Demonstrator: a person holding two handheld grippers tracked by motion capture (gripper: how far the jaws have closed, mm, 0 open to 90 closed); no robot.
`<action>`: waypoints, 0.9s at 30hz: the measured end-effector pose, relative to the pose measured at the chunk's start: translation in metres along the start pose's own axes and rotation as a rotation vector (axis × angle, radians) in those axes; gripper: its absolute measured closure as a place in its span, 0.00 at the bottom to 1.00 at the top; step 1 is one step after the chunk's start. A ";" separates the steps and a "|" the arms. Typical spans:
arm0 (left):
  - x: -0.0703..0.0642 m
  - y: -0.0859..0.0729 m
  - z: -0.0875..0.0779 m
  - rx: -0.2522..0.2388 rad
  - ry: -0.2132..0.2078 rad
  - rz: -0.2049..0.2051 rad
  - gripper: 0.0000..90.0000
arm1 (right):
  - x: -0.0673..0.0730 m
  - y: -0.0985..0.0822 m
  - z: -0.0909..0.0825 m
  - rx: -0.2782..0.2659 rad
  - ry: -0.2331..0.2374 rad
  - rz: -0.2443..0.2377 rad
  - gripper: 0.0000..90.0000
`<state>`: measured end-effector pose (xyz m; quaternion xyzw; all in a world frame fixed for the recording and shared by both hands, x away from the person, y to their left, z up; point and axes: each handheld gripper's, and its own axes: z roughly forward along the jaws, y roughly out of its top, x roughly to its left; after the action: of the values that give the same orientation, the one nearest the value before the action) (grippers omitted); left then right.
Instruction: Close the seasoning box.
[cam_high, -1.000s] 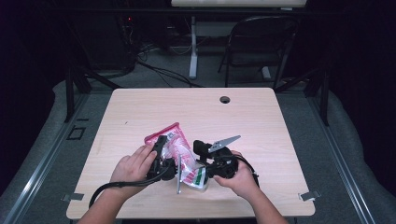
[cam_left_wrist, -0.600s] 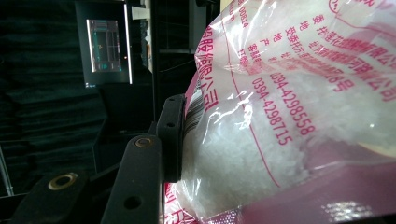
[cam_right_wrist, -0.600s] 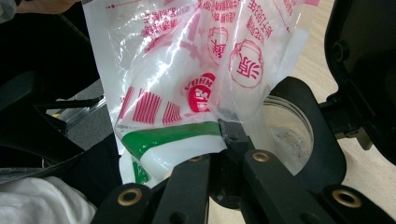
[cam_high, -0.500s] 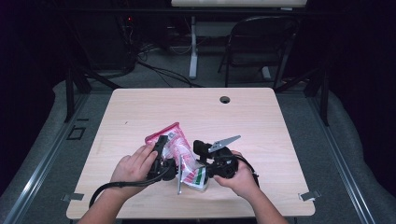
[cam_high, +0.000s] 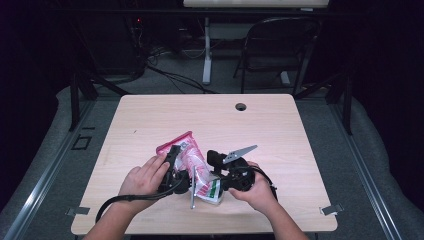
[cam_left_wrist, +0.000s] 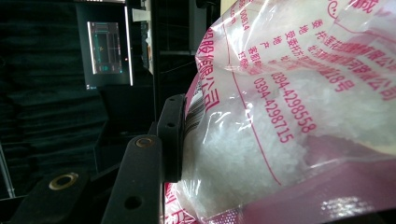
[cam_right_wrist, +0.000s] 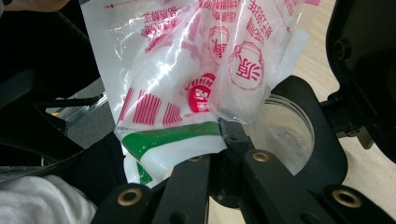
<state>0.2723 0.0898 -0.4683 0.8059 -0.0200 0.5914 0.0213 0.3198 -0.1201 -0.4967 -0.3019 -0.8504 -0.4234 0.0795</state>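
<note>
A plastic bag (cam_high: 192, 162) printed in pink and red, with white granules inside, is held above the table's near middle between both grippers. My left gripper (cam_high: 173, 162) grips its pink upper part. In the left gripper view one black finger (cam_left_wrist: 170, 135) presses against the bag (cam_left_wrist: 280, 107); the other finger is hidden behind it. My right gripper (cam_right_wrist: 225, 133) is shut on the bag's green-and-white bottom edge (cam_right_wrist: 173, 140), and it sits at the bag's right side (cam_high: 215, 162) in the high view. A clear round container (cam_right_wrist: 285, 133) with a black rim lies just beneath the bag's corner.
The wooden table (cam_high: 210, 120) has a round cable hole (cam_high: 241, 106) near its far edge. A folding chair (cam_high: 280, 45) and cables stand on the floor beyond it. Both of the person's hands rest near the table's front edge.
</note>
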 end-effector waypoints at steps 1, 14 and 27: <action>0.000 0.000 0.000 0.000 0.000 0.001 0.71 | 0.000 0.000 0.000 0.000 0.001 0.001 1.00; 0.001 0.002 -0.001 -0.001 0.001 0.007 0.71 | 0.000 0.000 -0.001 0.003 -0.001 0.000 1.00; 0.003 0.005 -0.002 -0.005 0.008 0.028 0.71 | -0.001 0.000 -0.001 0.008 -0.004 -0.004 1.00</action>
<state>0.2704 0.0847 -0.4651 0.8032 -0.0327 0.5946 0.0149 0.3203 -0.1213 -0.4965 -0.3009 -0.8528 -0.4196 0.0779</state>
